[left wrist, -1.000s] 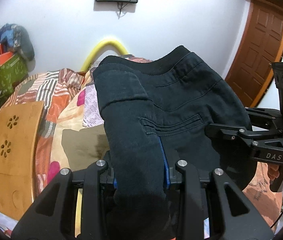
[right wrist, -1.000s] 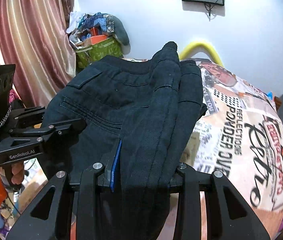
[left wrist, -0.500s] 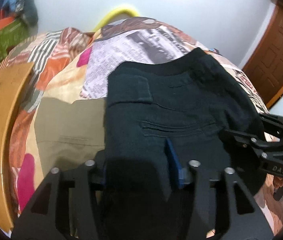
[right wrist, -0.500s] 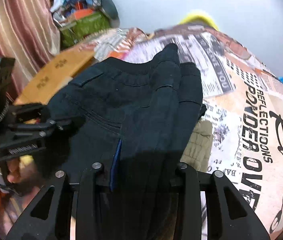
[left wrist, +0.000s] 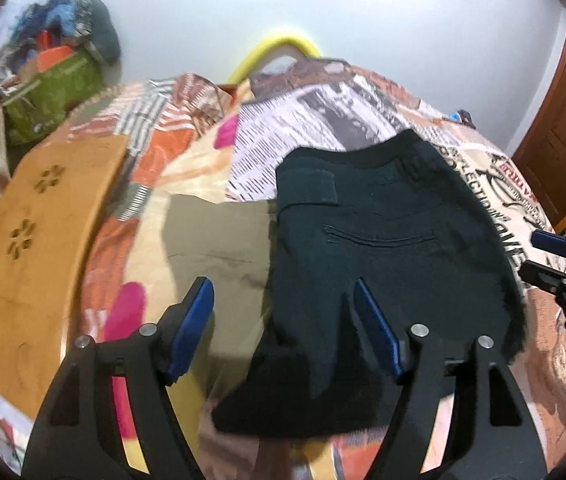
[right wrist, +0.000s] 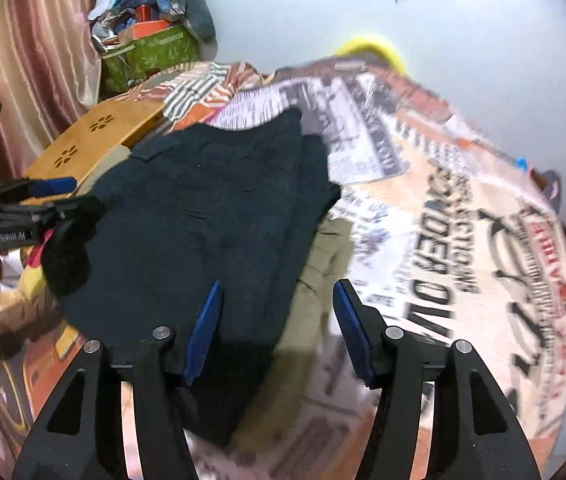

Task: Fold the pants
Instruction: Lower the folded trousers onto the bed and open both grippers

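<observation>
My dark pants (left wrist: 383, 248) lie folded into a thick, roughly square bundle on the bed (left wrist: 323, 120), over its printed cover of newspaper lettering and orange patches. The cloth looks like heavy, matte denim, almost black with a green cast; a flat welt pocket seam crosses the upper face, a belt loop or flap sits at the far left corner, and the waistband forms the far edge. The near edge sags in soft, uneven folds toward the bed's near edge. Under the bundle, sticking out to its left and right, lies an olive garment (left wrist: 219, 240) of thinner, smoother weave.

My left tongs (left wrist: 283, 332) have just been spreading and stand wide apart, their blue pads (left wrist: 193, 328) flat and clear of the cloth; the bundle's near left corner lies between and below them, no longer pinched. My right tongs (right wrist: 277, 332) have likewise just been spreading and gape, blue pads free, with the bundle's near right edge under the left pad and the olive strip between them.

A curved wooden board (left wrist: 43, 248) with flower-shaped cutouts rests along the bed's left edge.
</observation>
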